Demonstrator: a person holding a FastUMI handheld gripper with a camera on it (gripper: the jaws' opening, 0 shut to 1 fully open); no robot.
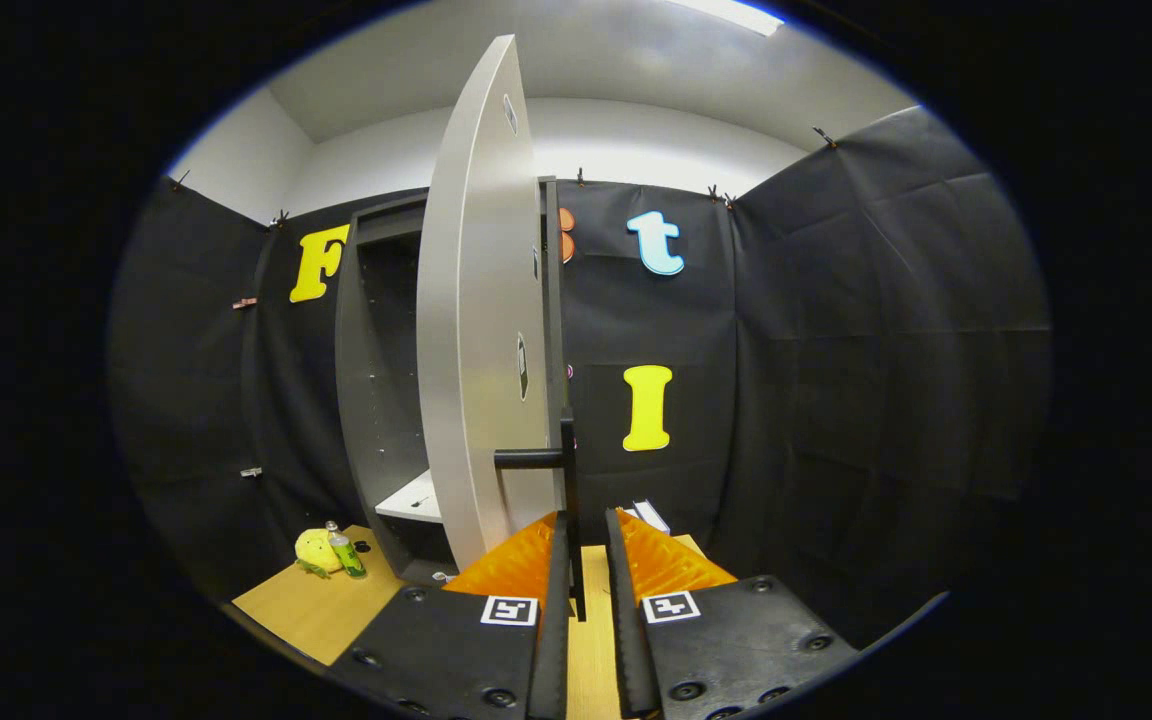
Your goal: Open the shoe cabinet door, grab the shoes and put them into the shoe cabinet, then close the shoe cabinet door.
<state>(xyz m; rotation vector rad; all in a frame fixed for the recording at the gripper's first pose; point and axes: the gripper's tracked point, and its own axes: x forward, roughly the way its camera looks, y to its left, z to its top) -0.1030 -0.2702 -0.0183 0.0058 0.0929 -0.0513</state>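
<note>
So from my end, the gripper (pixel 586 545) has its two fingers nearly together, just a narrow slot between them, and the thin black vertical bar of the door handle (pixel 567 470) runs down into that slot. I can't tell if both fingers actually press on it.

The cabinet door (pixel 481 330) is swung out toward me, nearly edge-on, blocking a good chunk of the shoe cabinet (pixel 376 380) behind it. Past the door's left side I can see the dark inside of the cabinet with a pale shelf (pixel 411 500) low down.

Off to the left on the wooden table (pixel 306 610) there's a yellow plush toy (pixel 316 550) with a small green bottle (pixel 345 553) touching it. Something flat and pale (pixel 651 515) pokes up just beyond the right finger; too hidden to tell what.
</note>
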